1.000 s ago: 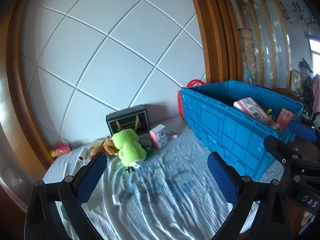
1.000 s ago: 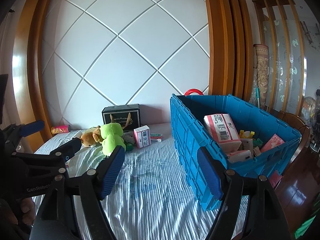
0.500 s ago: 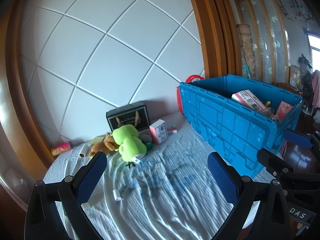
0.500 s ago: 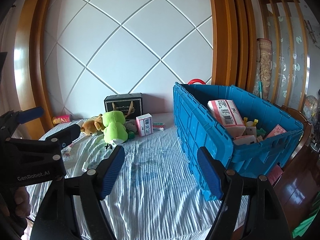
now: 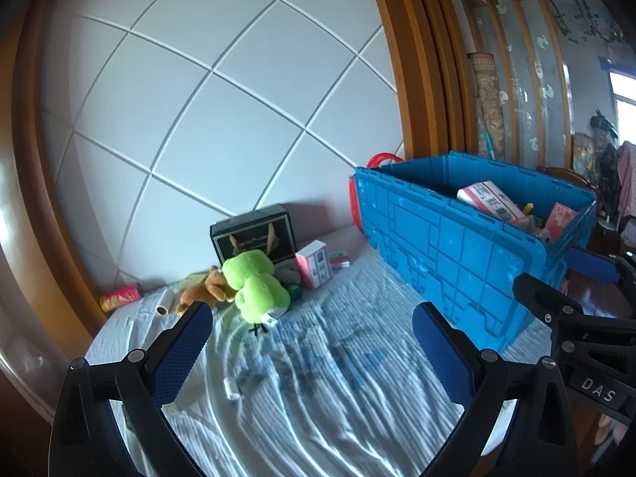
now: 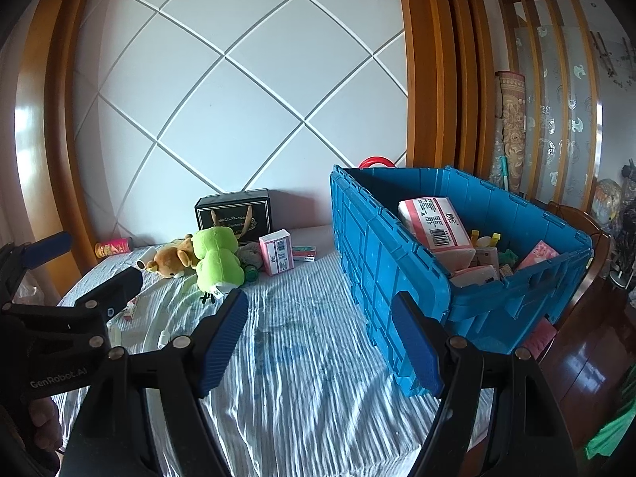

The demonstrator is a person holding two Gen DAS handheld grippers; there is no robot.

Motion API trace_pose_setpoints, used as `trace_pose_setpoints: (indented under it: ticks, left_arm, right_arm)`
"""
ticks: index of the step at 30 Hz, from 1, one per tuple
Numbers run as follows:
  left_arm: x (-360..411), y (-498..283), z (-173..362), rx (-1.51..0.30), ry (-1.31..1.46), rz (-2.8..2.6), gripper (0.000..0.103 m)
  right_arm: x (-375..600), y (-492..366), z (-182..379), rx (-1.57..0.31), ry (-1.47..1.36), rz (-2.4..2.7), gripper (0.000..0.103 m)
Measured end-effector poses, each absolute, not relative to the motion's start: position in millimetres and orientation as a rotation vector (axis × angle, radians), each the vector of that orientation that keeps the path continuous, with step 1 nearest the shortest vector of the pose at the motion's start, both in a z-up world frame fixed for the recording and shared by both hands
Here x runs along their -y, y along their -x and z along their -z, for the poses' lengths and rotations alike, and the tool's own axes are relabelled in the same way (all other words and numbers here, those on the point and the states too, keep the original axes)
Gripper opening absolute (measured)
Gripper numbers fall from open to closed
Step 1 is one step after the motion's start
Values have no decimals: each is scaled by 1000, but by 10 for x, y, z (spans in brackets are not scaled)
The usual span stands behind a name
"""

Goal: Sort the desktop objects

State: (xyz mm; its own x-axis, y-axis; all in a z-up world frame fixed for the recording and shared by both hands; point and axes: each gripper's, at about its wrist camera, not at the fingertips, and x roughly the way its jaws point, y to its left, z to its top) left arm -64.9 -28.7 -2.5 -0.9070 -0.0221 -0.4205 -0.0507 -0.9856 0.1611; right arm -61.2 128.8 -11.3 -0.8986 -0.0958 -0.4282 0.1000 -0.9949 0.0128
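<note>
Plush frog [image 6: 216,260] (green) lies beside blue crate [image 6: 373,262].

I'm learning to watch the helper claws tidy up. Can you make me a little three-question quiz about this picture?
1. True or false: the green plush frog lies inside the blue crate.
2. What stands nearest the wall: A) black gift box, B) pink carton, C) brown teddy bear?
3. Fill in: both the left claw and the right claw are ____ and hold nothing.

Key: 1 false; 2 A; 3 open.
</note>
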Motion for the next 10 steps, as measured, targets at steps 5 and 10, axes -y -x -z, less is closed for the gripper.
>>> trace_pose_setpoints:
  ticks: [5,10]
  left_arm:
    - [307,571,1,-263,592,-3048,102]
    - [439,515,-93,-187,528,-3081,102]
  right_arm:
    - [-1265,601,94,-17,-664,2965,75]
    - [-1273,588,59,-7,-656,2966,75]
